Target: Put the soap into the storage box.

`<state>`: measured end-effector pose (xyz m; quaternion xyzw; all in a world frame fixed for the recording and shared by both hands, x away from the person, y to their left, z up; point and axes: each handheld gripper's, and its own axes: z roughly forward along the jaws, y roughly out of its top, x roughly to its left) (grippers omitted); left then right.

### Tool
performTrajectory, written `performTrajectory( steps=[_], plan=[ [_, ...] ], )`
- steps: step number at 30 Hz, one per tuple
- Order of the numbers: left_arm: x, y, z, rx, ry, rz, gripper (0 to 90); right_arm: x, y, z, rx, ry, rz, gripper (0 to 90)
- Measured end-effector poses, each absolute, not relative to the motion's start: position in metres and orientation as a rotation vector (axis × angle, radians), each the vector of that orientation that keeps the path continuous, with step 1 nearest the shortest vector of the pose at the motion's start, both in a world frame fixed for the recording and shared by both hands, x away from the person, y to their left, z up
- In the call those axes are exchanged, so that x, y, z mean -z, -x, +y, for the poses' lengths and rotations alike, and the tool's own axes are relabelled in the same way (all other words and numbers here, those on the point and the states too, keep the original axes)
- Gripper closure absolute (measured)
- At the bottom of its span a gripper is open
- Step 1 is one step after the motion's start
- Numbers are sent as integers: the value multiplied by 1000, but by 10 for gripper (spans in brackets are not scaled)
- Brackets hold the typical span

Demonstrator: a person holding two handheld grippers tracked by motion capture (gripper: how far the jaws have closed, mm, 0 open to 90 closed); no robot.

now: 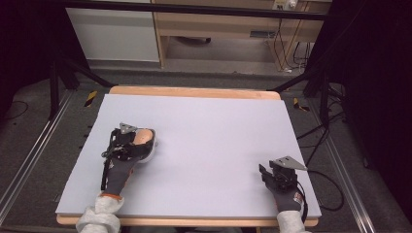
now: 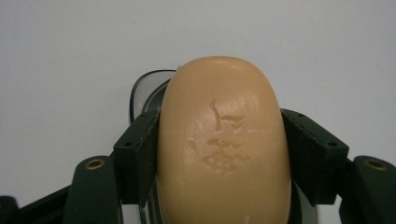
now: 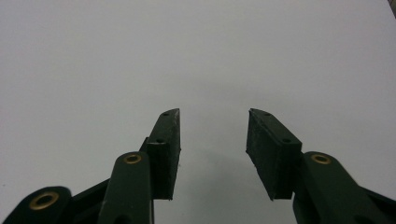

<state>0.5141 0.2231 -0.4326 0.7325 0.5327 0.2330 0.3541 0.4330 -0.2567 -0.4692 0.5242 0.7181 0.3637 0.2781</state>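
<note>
Soap bar point(image 2: 224, 140), smooth tan oval, embossed top

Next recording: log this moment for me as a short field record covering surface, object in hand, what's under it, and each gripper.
surface: pale table top, wooden edge
object: tan soap bar, marks pressed into its top face
under object: clear soap dish, rim showing behind the bar
left gripper: fingers pressed on both sides of the soap bar
right gripper: fingers apart, nothing between them, over bare table
</note>
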Motion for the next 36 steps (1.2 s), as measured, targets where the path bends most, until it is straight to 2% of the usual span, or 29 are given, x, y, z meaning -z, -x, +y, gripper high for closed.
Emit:
performTrajectory(
  steps=[36],
  plan=[
    [427,-506,227,-595,-1861,1351,288,469,-433,-257,-982,-1405,1920,524]
  ],
)
